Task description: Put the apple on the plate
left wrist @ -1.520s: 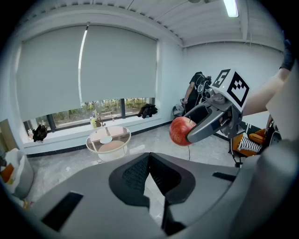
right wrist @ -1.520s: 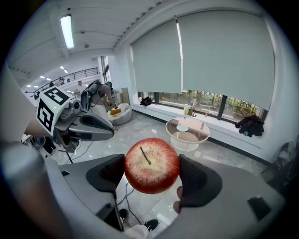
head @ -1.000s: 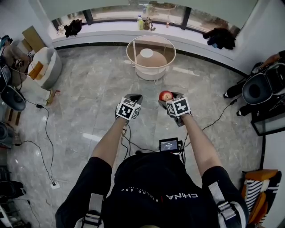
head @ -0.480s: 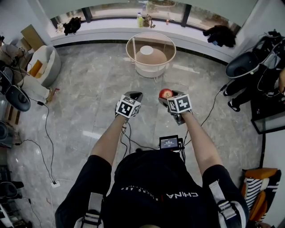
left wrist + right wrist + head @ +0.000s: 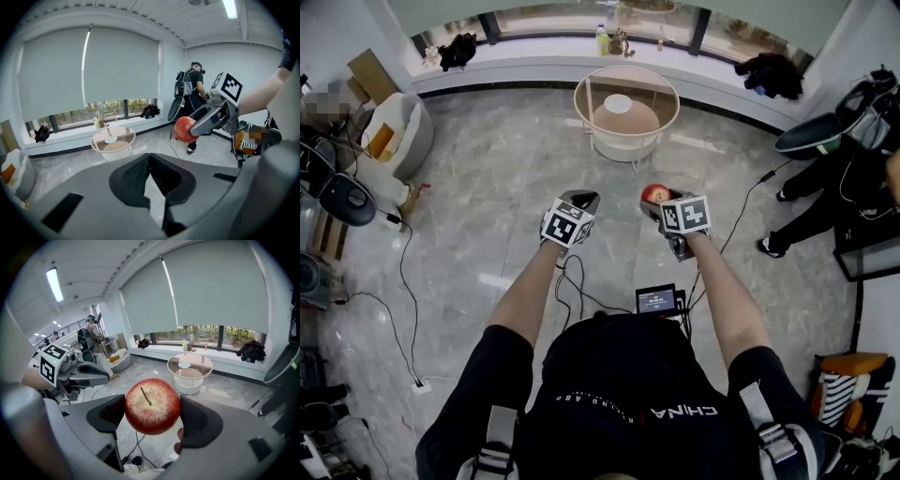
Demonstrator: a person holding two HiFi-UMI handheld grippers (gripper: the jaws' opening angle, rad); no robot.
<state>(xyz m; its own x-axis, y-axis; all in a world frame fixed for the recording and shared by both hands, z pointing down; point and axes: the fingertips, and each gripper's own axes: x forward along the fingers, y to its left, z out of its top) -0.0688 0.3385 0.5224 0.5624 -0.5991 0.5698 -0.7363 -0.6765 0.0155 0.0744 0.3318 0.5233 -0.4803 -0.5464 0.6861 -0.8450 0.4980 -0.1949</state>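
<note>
Apple, red with its stem facing the camera, sits clamped between the two dark jaws of the right gripper, held above the floor just right of the head view's centre. At its left, the left gripper has its jaws pressed together on nothing. The white plate lies on the round glass table at upper centre, well apart from the apple.

Apple near, plate far
The apple sits in the right gripper, beside the left gripper; the plate lies on the table ahead.
</note>
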